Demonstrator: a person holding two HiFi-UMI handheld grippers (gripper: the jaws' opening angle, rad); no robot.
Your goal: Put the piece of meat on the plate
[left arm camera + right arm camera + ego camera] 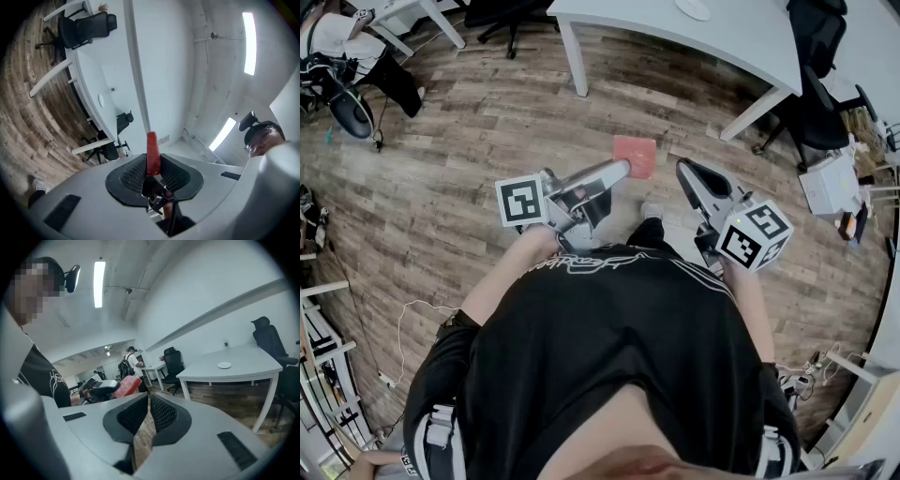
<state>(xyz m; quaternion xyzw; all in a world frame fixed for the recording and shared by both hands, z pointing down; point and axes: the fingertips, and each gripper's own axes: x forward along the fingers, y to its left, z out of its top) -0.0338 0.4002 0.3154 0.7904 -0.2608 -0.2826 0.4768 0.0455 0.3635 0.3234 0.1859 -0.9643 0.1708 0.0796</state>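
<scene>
The piece of meat [635, 156] is a flat red slab, held out over the wood floor. My left gripper [623, 167] is shut on it. In the left gripper view the meat [152, 145] stands edge-on between the black pads [133, 174]. My right gripper [682, 169] hangs just right of it, shut, with nothing in it. From the right gripper view the meat [126, 386] shows to the left, beyond the closed jaws of the right gripper [149, 399]. A small white plate [693, 9] lies on the white table [741, 37] ahead; the plate [224, 365] also shows in the right gripper view.
The table's legs [572, 58] stand between me and the plate. Black office chairs [817, 103] sit at the table's right end and behind it. Boxes and cables [834, 187] lie on the right. Another person [127, 363] stands far off.
</scene>
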